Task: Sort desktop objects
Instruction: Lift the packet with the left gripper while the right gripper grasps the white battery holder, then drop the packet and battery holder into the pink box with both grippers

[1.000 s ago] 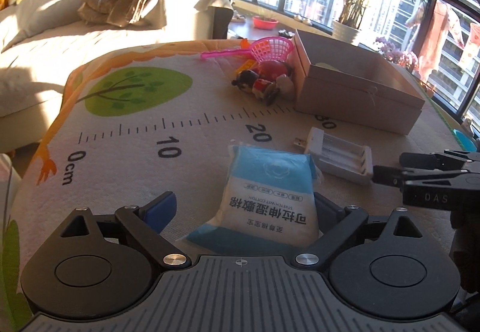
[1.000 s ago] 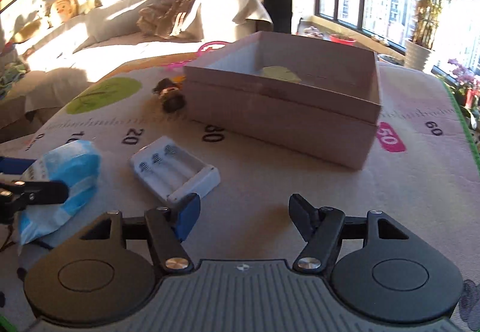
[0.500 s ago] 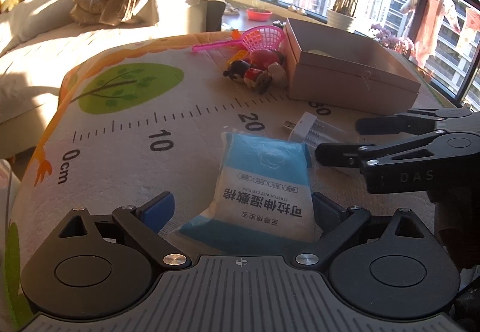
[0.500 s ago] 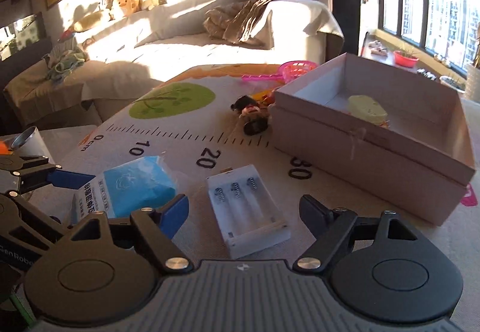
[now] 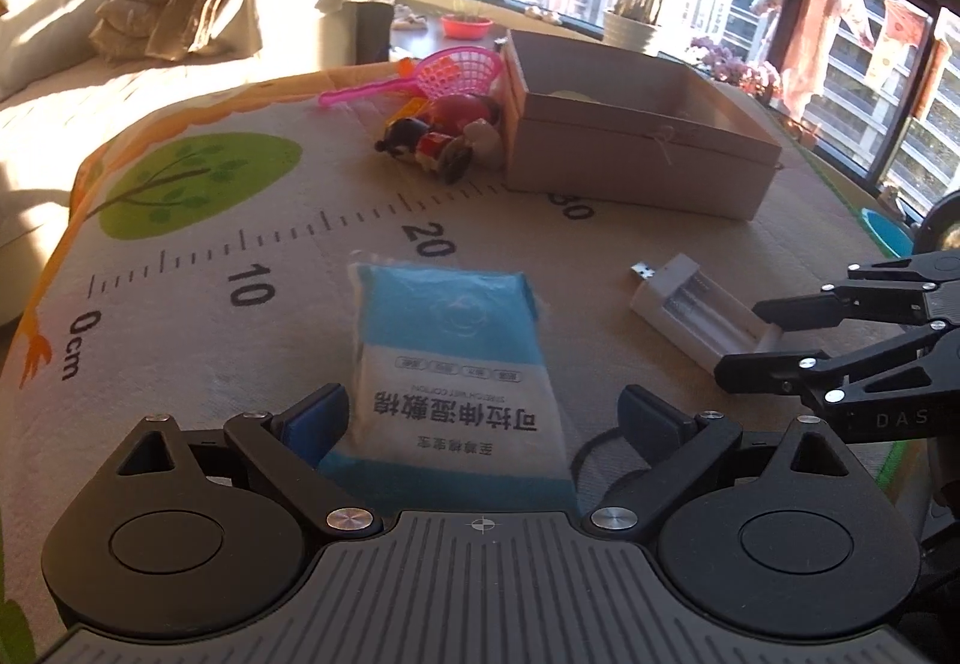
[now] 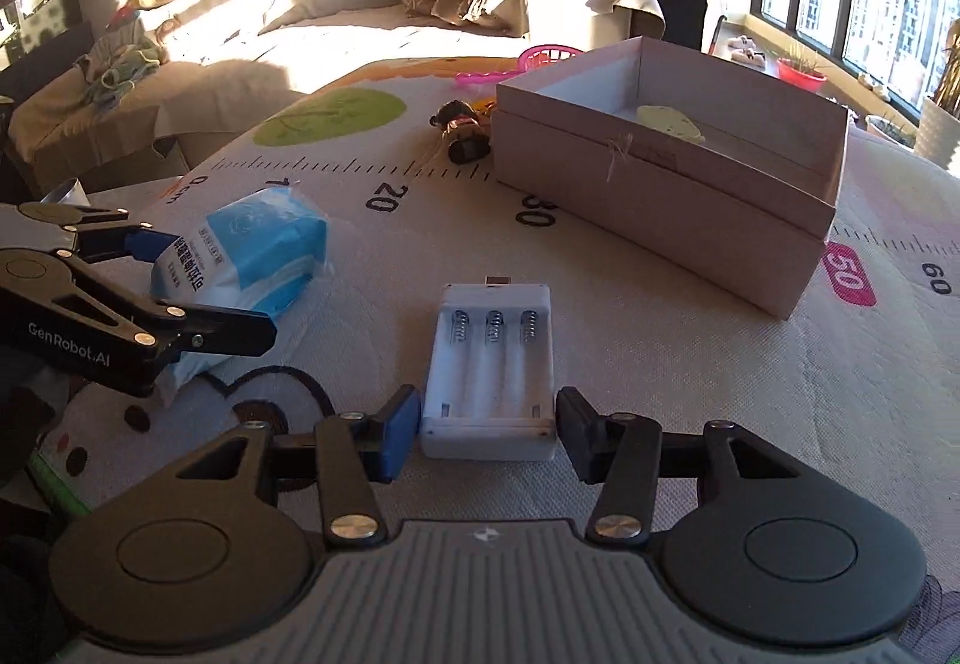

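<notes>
Nearest in the left wrist view, the left gripper (image 5: 480,424) stands with its jaws spread on either side of the near end of a blue-and-white cotton pack (image 5: 456,364), neither finger pressing it; the pack lies flat on the ruler-printed mat (image 5: 180,268). The right wrist view shows the same pack (image 6: 252,256) from the side, puffy and slightly lifted at its far end, with the left gripper (image 6: 198,286) around it.

In the right wrist view the right gripper (image 6: 487,427) is spread around the near end of a white battery charger (image 6: 489,370); its blue pad sits just beside the charger's left wall and the black pad stands a little apart on the right. Three empty spring slots and a USB plug at the far end show here, whereas the left wrist view gives only the charger (image 5: 690,310) at an angle with the right gripper (image 5: 762,340) at its end.

Farther off, a pale cardboard box (image 6: 672,196) sits open on the mat. The right wrist view looks into it and shows a yellowish round object (image 6: 669,122); the left wrist view barely catches that object over the rim. Beside the box's left wall lies a cluster of small toys (image 5: 444,135), and behind them a pink net scoop (image 5: 444,72), seen whole only from the left wrist.
</notes>
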A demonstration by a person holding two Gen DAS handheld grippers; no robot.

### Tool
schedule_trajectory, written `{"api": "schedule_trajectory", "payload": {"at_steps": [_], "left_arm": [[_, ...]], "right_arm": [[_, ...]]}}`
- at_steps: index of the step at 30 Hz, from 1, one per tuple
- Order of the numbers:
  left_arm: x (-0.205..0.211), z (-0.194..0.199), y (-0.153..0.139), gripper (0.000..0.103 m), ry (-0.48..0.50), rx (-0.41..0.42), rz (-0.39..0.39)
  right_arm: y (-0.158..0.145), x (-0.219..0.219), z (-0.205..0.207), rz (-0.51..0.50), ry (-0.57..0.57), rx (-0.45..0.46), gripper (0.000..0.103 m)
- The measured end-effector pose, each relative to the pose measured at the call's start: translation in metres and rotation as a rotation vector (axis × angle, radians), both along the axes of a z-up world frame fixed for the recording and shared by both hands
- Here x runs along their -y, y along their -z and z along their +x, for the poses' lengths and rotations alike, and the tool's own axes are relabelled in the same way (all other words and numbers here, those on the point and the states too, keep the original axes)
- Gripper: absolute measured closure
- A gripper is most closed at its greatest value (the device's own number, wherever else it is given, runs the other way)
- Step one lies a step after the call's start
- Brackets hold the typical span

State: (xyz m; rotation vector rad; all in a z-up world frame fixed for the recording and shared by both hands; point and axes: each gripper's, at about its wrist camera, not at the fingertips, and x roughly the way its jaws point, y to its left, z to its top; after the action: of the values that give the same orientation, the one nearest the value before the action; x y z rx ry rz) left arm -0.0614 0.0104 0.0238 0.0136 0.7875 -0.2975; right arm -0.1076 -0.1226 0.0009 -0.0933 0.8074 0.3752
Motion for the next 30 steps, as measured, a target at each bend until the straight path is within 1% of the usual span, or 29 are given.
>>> {"api": "schedule_trajectory", "payload": {"at_steps": [2, 4, 5, 7, 8, 9, 10, 11, 14, 17, 18, 20, 23, 26, 28, 30], "left_arm": [[0.005, 0.0, -0.002, 0.004, -0.006, 0.017, 0.017], [0.006, 0.004, -0.002, 0.006, -0.035, 0.021, 0.034], [0.006, 0.005, -0.002, 0.009, -0.047, 0.02, 0.037], [0.005, 0.008, -0.002, 0.023, -0.071, 0.015, 0.047], [0.004, 0.009, -0.002, 0.026, -0.081, 0.015, 0.053], [0.004, 0.008, -0.002, 0.031, -0.085, 0.017, 0.063], [0.005, 0.007, -0.001, 0.036, -0.085, 0.021, 0.075], [0.005, 0.005, -0.001, 0.037, -0.079, 0.03, 0.088], [0.013, -0.007, -0.003, 0.041, -0.029, 0.07, 0.133], [0.024, -0.016, -0.01, 0.043, 0.047, 0.094, 0.14], [0.029, -0.017, -0.018, 0.043, 0.071, 0.112, 0.134], [0.037, -0.013, -0.039, 0.043, 0.1, 0.18, 0.129], [0.052, 0.007, -0.075, 0.043, 0.137, 0.298, 0.125], [0.073, 0.044, -0.098, 0.043, 0.167, 0.382, 0.111], [0.09, 0.075, -0.102, 0.043, 0.19, 0.403, 0.096], [0.108, 0.11, -0.098, 0.042, 0.197, 0.401, 0.074]], "right_arm": [[0.0, -0.001, 0.003, 0.004, 0.013, 0.017, 0.05], [0.001, -0.002, 0.013, 0.019, 0.053, 0.03, 0.046], [0.003, -0.003, 0.02, 0.031, 0.072, 0.036, 0.043], [0.007, -0.006, 0.031, 0.046, 0.078, 0.024, 0.041], [0.008, -0.009, 0.034, 0.044, 0.067, 0.019, 0.038], [0.008, -0.013, 0.033, 0.028, 0.054, 0.027, 0.039], [0.008, -0.017, 0.032, 0.009, 0.035, 0.027, 0.042], [0.007, -0.021, 0.028, -0.012, 0.014, 0.032, 0.054], [0.0, -0.021, 0.014, -0.023, -0.023, 0.027, 0.055], [-0.016, -0.013, -0.003, -0.011, -0.037, 0.041, 0.056], [-0.025, -0.007, -0.008, 0.007, -0.038, 0.053, 0.056], [-0.05, 0.008, -0.014, 0.039, -0.021, 0.109, 0.056], [-0.09, 0.034, -0.015, 0.064, 0.041, 0.233, 0.056], [-0.119, 0.057, -0.005, 0.054, 0.104, 0.345, 0.056], [-0.129, 0.07, 0.008, 0.054, 0.151, 0.381, 0.056], [-0.133, 0.081, 0.026, 0.056, 0.189, 0.392, 0.056]]}}
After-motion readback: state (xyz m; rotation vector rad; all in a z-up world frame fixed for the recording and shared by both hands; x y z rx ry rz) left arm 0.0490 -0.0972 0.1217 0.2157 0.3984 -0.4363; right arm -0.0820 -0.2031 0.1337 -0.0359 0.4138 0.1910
